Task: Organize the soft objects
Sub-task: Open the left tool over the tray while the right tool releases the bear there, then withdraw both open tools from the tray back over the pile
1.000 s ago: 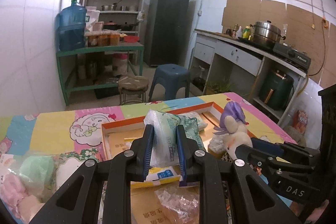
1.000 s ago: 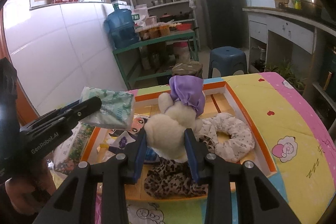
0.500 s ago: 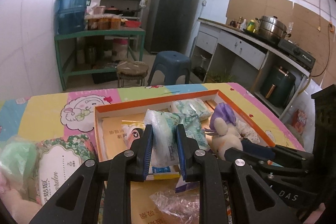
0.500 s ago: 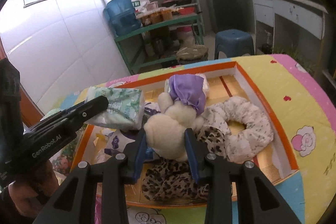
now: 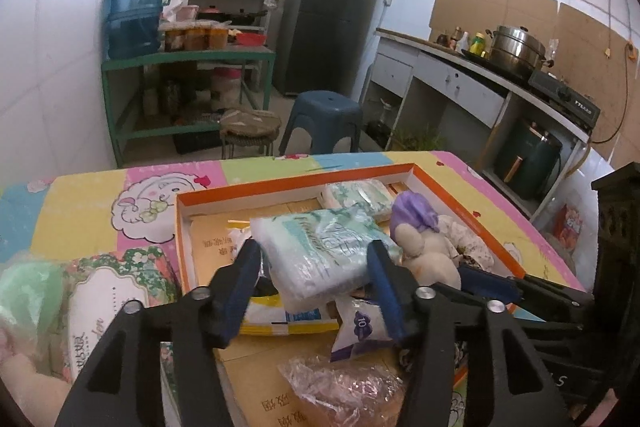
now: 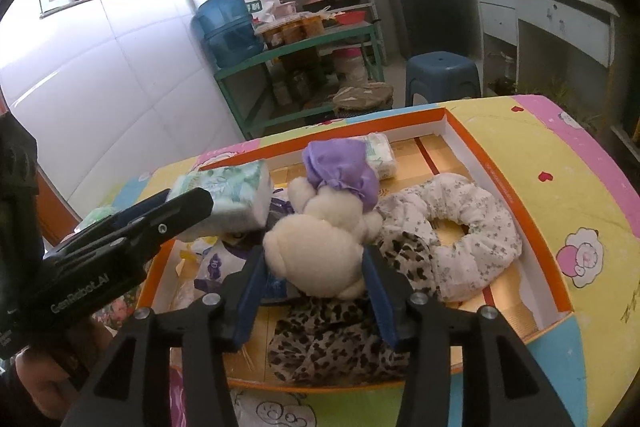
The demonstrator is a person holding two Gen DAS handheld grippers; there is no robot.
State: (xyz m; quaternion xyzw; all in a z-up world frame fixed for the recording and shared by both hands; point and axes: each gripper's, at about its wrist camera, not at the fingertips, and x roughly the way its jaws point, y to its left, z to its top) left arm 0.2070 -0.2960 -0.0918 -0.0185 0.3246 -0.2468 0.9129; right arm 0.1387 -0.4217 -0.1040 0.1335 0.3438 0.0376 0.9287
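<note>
Both hand-held grippers have just been opening: left hand-held gripper (image 5: pixel 314 277) jaws apart around the tissue pack (image 5: pixel 324 251), right hand-held gripper (image 6: pixel 314 279) loosening around the plush toy (image 6: pixel 320 251), both over the box (image 6: pixel 500 187); packs on the left tabletop (image 5: pixel 80 203) remain.

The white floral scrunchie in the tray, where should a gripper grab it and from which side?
Pinch the scrunchie's right-hand band from above, one finger in the centre hole, one outside. It lies flat in the tray; that side looks clear, while its left edge meets the plush and leopard fabric.

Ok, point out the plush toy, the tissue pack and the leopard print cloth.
plush toy (image 6: pixel 320 251): right wrist view, on its cream body.
tissue pack (image 5: pixel 324 251): left wrist view, on its printed top face.
leopard print cloth (image 6: pixel 332 343): right wrist view, on its front fold.
</note>
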